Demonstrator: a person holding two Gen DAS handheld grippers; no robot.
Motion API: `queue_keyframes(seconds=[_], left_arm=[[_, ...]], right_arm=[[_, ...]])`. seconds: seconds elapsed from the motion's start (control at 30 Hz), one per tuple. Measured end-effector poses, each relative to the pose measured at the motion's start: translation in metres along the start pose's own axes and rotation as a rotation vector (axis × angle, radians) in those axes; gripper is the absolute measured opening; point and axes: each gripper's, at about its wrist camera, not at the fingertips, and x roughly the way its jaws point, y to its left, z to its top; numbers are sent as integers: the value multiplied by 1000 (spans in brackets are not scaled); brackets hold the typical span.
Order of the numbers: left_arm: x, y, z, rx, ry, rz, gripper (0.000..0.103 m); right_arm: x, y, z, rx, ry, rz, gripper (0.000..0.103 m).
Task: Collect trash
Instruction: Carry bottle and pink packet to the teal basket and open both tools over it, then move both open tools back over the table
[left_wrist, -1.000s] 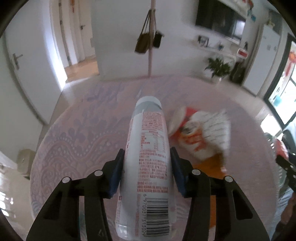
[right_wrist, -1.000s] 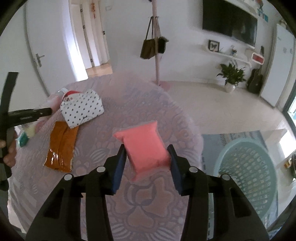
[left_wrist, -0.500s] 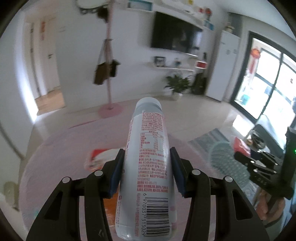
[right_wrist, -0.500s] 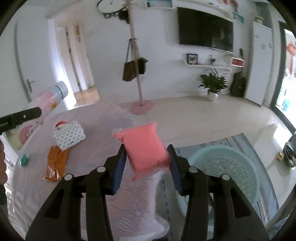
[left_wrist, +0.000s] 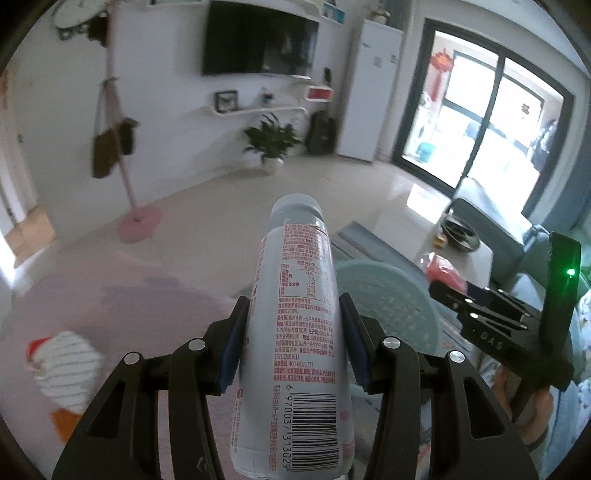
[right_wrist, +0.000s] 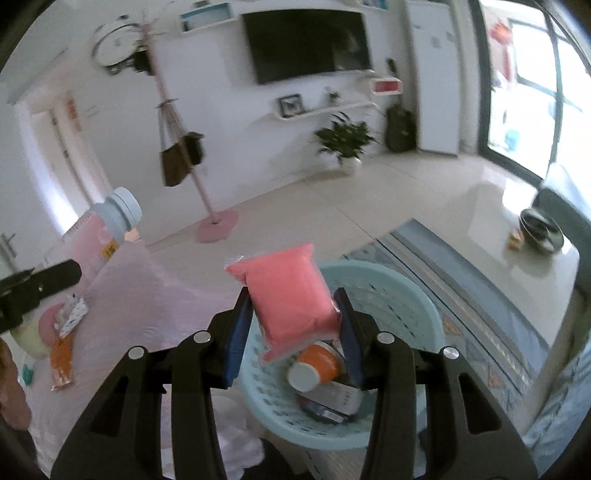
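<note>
My left gripper (left_wrist: 291, 328) is shut on a white plastic bottle (left_wrist: 295, 332) with red print and a pale blue cap, held above the table's right edge. My right gripper (right_wrist: 293, 314) is shut on a pink plastic packet (right_wrist: 290, 295) and holds it over the light blue laundry-style basket (right_wrist: 413, 306) on the floor. The basket holds an orange cup (right_wrist: 317, 363) and some flat packages. In the left wrist view the basket (left_wrist: 399, 295) lies beyond the bottle, and the right gripper (left_wrist: 443, 291) with the pink packet (left_wrist: 443, 273) is at the right.
The round table with a pink patterned cloth (right_wrist: 140, 306) still carries a polka-dot Santa pouch (left_wrist: 62, 365) and an orange wrapper (right_wrist: 61, 363). A blue rug (right_wrist: 480, 314), a low table with a bowl (right_wrist: 541, 230), a coat stand (right_wrist: 207, 206) and a potted plant (right_wrist: 345, 142) surround the basket.
Both grippers have swung right, away from the table top toward the basket. The pink packet has gone from above the cloth to above the basket. The bottle stays gripped.
</note>
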Motion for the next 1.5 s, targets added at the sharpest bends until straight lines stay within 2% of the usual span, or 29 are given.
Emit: queue_keyframes(seconds=[0.23, 0.37, 0.43, 0.53, 0.6, 0.8, 0.93, 1.27, 1.5], left_arm=[[64, -36, -10, 18, 125, -100, 47], [93, -51, -17, 47, 180, -110, 47], [104, -57, -16, 51, 197, -118, 47], [116, -65, -17, 56, 212, -135, 37], [118, -65, -16, 46, 209, -138, 37], [110, -60, -18, 33, 195, -134, 44], [99, -52, -22, 20, 181, -134, 48], [64, -32, -28, -12, 130, -120, 49], [22, -9, -30, -57, 53, -111, 49]], right_arm=[[32, -44, -14, 89, 100, -74, 41], [50, -56, -25, 110, 165, -88, 41], [57, -58, -30, 109, 190, -96, 42], [62, -60, -33, 118, 199, -103, 43], [63, -60, -35, 120, 199, -101, 43], [58, -64, -36, 129, 189, -97, 44], [54, -65, -36, 131, 180, -101, 61], [31, -35, -32, 95, 145, -68, 62], [7, 13, -26, -1, 96, -24, 62]])
